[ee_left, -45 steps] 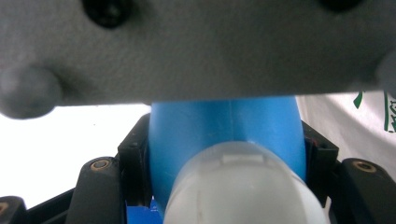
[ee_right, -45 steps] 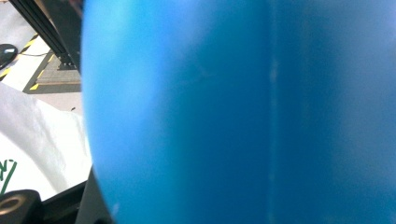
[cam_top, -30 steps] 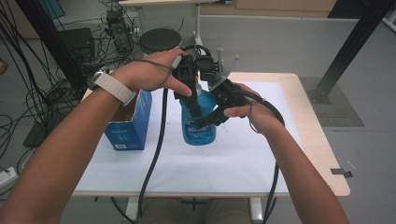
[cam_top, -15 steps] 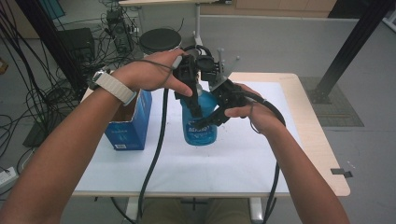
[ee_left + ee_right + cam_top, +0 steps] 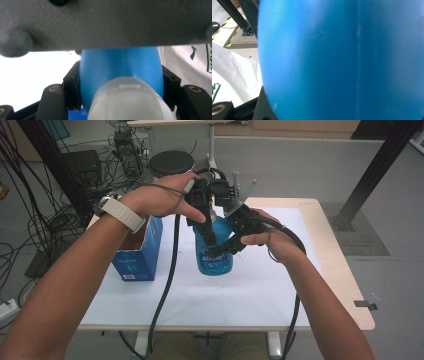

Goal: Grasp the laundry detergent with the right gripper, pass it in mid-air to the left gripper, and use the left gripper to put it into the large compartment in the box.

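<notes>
A blue plastic bottle [image 5: 216,260] stands upright on the white table cover [image 5: 260,295], near the middle. My left gripper [image 5: 209,232] comes down from above and is shut on the bottle's upper part. In the left gripper view the blue bottle [image 5: 120,67] sits tight between the two black pads [image 5: 72,92], with its pale cap [image 5: 130,102] in front. My right gripper [image 5: 231,242] reaches in from the right and is shut on the bottle's body. The right gripper view is pressed close against the blue bottle wall [image 5: 337,60], with one black jaw at the bottom left.
An open blue cardboard box [image 5: 137,255] stands left of the bottle. The table's wooden edge [image 5: 345,270] runs along the right. Behind the table are a black round stool [image 5: 171,162] and tangled cables [image 5: 45,220] on the floor at the left.
</notes>
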{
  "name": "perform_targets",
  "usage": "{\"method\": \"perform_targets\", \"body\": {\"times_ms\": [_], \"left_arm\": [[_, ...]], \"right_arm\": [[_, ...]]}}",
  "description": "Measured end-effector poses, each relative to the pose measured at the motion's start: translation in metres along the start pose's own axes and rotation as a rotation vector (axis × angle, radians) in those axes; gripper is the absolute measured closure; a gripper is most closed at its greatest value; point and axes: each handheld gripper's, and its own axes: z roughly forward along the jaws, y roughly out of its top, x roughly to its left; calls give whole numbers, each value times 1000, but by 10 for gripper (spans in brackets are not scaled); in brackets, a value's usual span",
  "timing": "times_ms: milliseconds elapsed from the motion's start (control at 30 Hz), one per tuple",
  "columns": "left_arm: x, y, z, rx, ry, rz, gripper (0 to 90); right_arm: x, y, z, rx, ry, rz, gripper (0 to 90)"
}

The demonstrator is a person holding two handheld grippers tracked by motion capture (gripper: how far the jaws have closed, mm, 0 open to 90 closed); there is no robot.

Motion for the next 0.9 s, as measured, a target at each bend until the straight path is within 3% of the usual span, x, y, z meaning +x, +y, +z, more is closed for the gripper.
{"method": "perform_targets", "body": {"times_ms": [900], "left_arm": [[-2,-4,0,-1,4,-8,374]], "right_arm": [[0,1,3,6,-4,-13,428]]}}
